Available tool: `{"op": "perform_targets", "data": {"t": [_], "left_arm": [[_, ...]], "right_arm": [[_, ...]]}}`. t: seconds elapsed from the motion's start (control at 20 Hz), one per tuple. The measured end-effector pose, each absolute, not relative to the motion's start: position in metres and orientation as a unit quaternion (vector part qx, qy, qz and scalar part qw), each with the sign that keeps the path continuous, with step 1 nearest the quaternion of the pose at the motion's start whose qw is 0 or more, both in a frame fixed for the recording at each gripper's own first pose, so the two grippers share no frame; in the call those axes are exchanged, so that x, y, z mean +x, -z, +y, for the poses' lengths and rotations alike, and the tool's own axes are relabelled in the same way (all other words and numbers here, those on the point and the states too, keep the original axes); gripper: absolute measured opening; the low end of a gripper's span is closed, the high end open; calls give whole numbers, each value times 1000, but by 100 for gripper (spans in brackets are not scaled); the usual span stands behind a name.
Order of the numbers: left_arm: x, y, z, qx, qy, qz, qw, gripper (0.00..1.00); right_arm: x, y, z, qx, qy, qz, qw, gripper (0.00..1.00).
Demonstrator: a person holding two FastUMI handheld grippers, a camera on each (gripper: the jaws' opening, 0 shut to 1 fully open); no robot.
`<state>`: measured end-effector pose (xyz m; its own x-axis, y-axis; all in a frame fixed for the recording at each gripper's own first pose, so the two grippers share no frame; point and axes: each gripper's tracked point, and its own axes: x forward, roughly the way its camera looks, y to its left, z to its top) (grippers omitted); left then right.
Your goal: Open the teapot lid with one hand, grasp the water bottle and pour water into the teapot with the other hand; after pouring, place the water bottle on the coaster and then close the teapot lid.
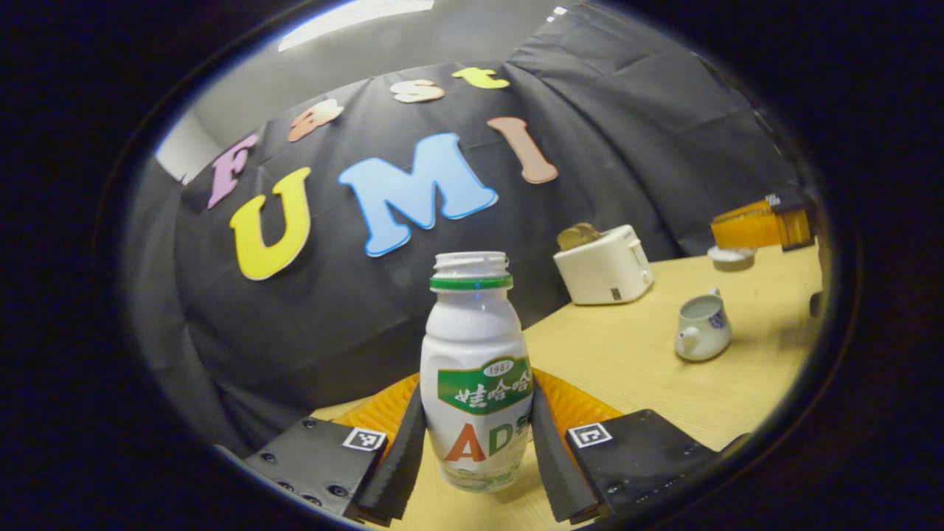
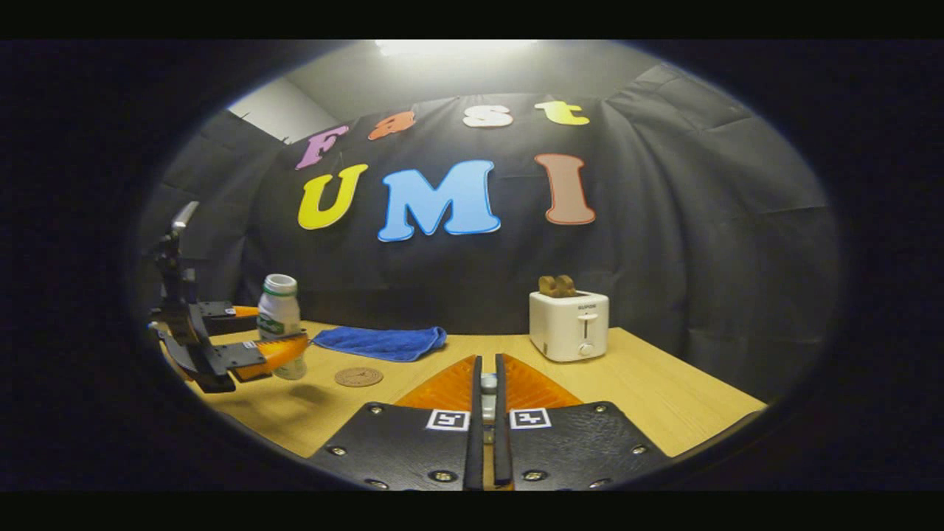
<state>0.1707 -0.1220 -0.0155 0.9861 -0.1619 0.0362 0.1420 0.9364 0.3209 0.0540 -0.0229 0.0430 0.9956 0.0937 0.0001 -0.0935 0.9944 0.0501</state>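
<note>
In the left gripper view my left gripper clamps the water bottle, both fingers pressed to its lower sides; the bottle stands upright, uncapped, with its base apparently just off the wooden table. At about two o'clock from the bottle sits the teapot, lid off and mouth open, well apart from it. Beyond that, near three o'clock at the frame's edge, my right gripper holds the teapot lid above the table. A white toaster with bread in its slots stands at one o'clock. In the right gripper view my jaws are drawn narrow on a small pale knob, apparently the lid's. At nine o'clock the bottle hangs in the other gripper; the round coaster lies just beside and below it, a blue cloth behind.
</note>
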Motion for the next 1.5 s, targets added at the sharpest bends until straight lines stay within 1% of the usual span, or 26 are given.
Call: {"op": "perform_targets", "data": {"t": [0.05, 0.1, 0.15, 0.2, 0.3, 0.6, 0.65, 0.7, 0.8, 0.85, 0.9, 0.95, 1.0, 1.05, 1.1, 1.15, 1.2, 1.3, 1.4, 1.45, 1.5], "left_arm": [[172, 17, -123, 130, 74, -35, 988, 75], [171, 16, -122, 109, 73, -39, 991, 80], [172, 15, -123, 99, 72, -43, 992, 80], [171, 13, -122, 92, 71, -44, 992, 75], [175, 16, -122, 72, 78, -39, 994, 80], [197, 33, -111, 35, 76, -20, 996, 79], [201, 35, -114, 34, 77, -19, 996, 80], [204, 38, -117, 32, 79, -17, 996, 80], [214, 43, -124, 27, 84, -13, 996, 80], [220, 46, -130, 24, 89, -11, 996, 79], [224, 51, -134, 24, 92, -7, 995, 79], [228, 55, -137, 23, 95, -4, 995, 79], [232, 57, -142, 22, 101, -4, 995, 79], [237, 61, -148, 20, 110, -3, 994, 79], [241, 65, -153, 14, 119, 1, 993, 79], [245, 68, -157, 9, 125, 5, 992, 79], [252, 70, -157, 4, 126, 8, 992, 79], [262, 72, -161, -16, 135, 13, 991, 80], [271, 73, -163, -18, 137, 13, 990, 70], [275, 74, -163, -11, 134, 12, 991, 75], [280, 74, -162, -5, 131, 11, 991, 75]], "right_arm": [[64, -40, -21, 22, -45, 6, 999, 6], [73, -37, -21, 13, -39, 12, 999, 6], [81, -34, -19, 7, -37, 19, 999, 6], [86, -26, -14, 4, -38, 29, 999, 6], [92, -14, -13, -9, -34, 46, 998, 6], [98, -2, -17, -20, -12, 41, 999, 6], [98, 4, -17, -26, -13, 50, 998, 0], [97, 11, -17, -30, -12, 56, 998, 0], [99, 5, -17, -23, -12, 51, 998, 0], [100, 8, -17, -19, -11, 53, 998, 10], [98, 7, -16, -15, -12, 50, 999, 12], [97, 3, -15, -13, -15, 45, 999, 17], [94, -4, -13, -11, -14, 34, 999, 36], [87, -14, -13, -12, -10, 20, 1000, 63], [81, -24, -10, -13, -13, 1, 1000, 63], [73, -34, -6, -18, -13, -17, 1000, 72], [65, -43, -2, -24, -15, -37, 999, 76], [49, -52, 5, -36, -20, -67, 997, 77], [45, -55, 4, -50, -17, -79, 995, 76], [45, -55, 5, -53, -18, -81, 995, 76], [45, -54, 6, -49, -22, -81, 995, 76]]}}
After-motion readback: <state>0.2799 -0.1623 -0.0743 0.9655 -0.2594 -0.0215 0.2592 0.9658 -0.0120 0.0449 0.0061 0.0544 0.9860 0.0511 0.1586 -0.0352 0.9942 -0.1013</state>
